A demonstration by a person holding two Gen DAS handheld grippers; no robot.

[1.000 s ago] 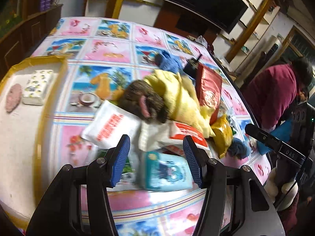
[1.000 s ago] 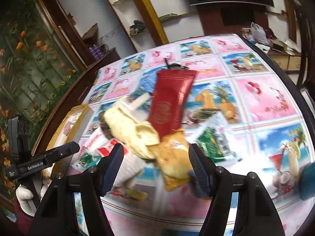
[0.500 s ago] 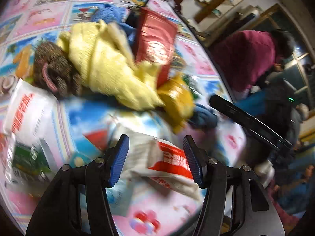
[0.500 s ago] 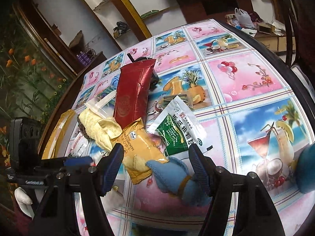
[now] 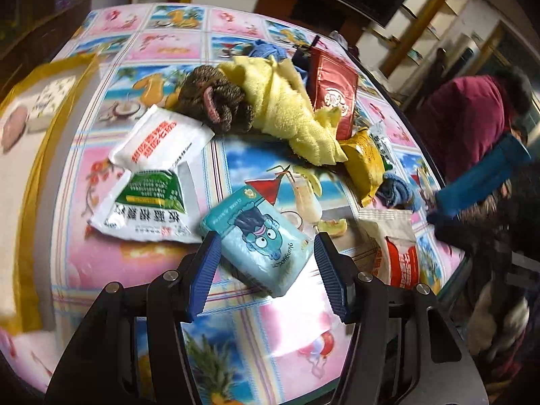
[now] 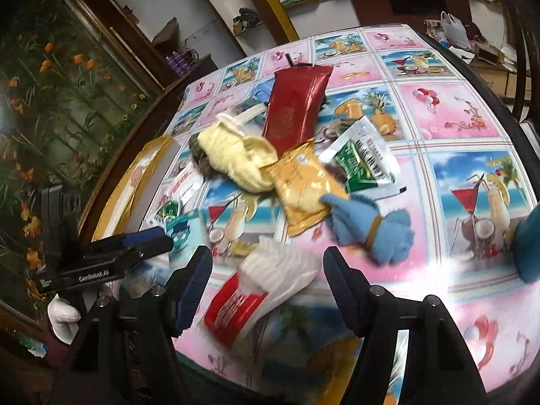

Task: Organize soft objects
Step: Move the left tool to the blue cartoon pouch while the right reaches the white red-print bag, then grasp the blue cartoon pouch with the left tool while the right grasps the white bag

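Straddling the blue pack (image 5: 258,241) at lower centre, the left gripper (image 5: 266,266) is held released, seemingly for grasping; the right gripper (image 6: 268,283) is likewise released over the red-white pouch (image 6: 256,290).

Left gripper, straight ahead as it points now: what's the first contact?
Most likely the light blue tissue pack, lying right between the open fingers of the left gripper. Whether it already touches is unclear.

Table (image 5: 162,263) with pictorial oilcloth: gold-rimmed tray (image 5: 40,175) at left edge; centre, sachets (image 5: 158,138), tissue pack (image 5: 260,236), yellow towel (image 5: 287,111), red pouch (image 5: 332,91), snack bag (image 6: 300,185), blue cloth (image 6: 371,226).
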